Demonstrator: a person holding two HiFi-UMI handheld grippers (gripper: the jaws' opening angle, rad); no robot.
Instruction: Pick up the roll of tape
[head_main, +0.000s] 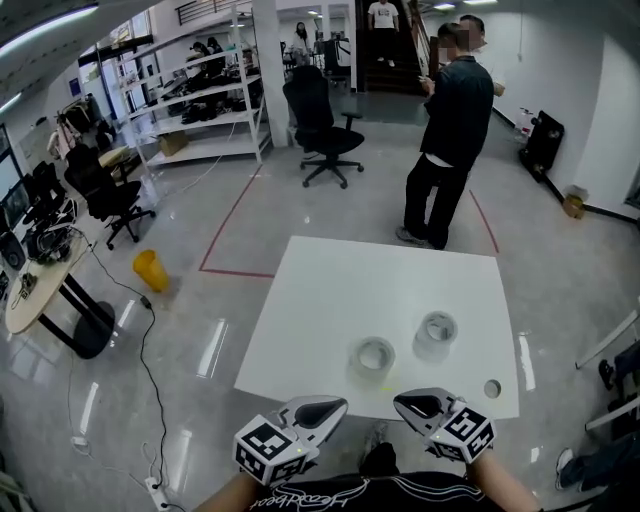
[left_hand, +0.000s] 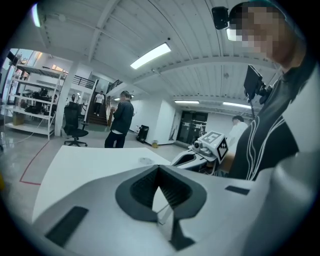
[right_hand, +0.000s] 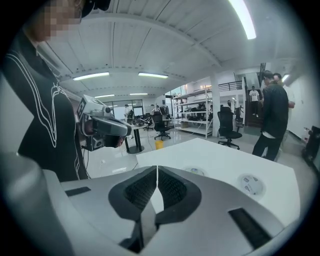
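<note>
Two whitish rolls of tape lie on the white table (head_main: 330, 290), the left roll (head_main: 375, 355) and the right roll (head_main: 437, 330). In the right gripper view they show as flat rings, the left roll (right_hand: 194, 171) and the right roll (right_hand: 251, 184). My left gripper (head_main: 322, 409) and right gripper (head_main: 420, 405) hover at the table's near edge, short of the rolls. Both are shut and hold nothing. The left gripper's (left_hand: 159, 168) jaws meet at their tips, and so do those of the right gripper (right_hand: 157, 169).
A small round disc (head_main: 492, 388) lies near the table's right front corner. A person in dark clothes (head_main: 445, 140) stands beyond the far edge. An office chair (head_main: 322, 125), a yellow bin (head_main: 150, 270) and shelving (head_main: 200, 100) stand further off.
</note>
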